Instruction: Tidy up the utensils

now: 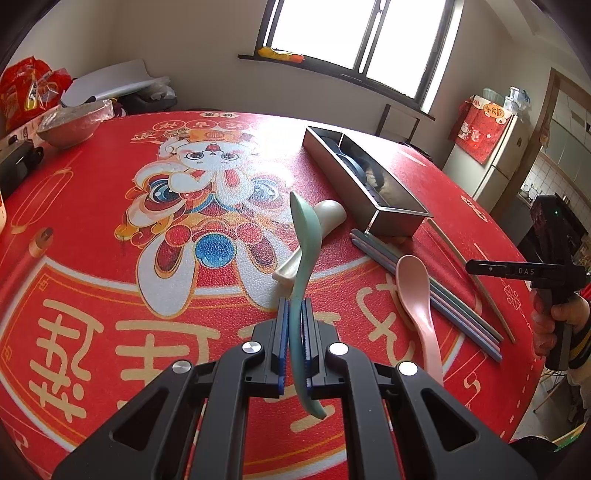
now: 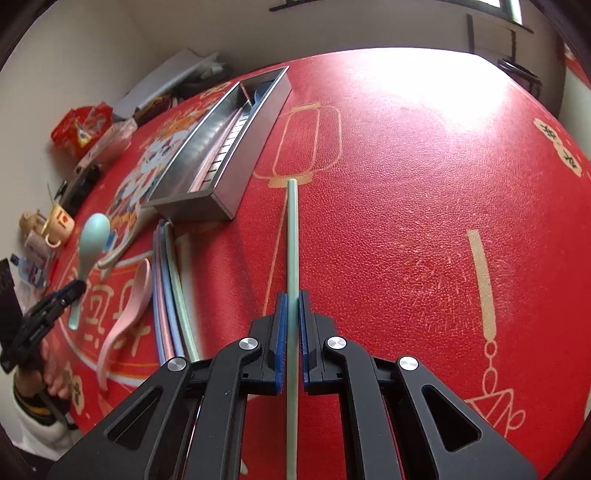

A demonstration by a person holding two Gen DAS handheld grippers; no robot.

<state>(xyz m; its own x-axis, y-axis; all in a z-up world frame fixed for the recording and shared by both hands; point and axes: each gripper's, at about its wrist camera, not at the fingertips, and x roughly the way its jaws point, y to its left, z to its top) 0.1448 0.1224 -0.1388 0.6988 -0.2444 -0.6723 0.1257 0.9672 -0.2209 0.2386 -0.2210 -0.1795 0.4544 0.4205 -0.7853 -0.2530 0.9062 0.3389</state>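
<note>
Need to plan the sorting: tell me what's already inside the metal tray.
Inside the metal tray: a slotted rack along one side and a dark blue utensil at the far end. The walls hide the rest of the floor.

Teal spoon and green chopstick aloft (both clamped), near steel tray.

i am in a home dining room: a round table under a red festive cloth, a window above it, a white fridge with a red cover, snack bags and mugs along the wall.
</note>
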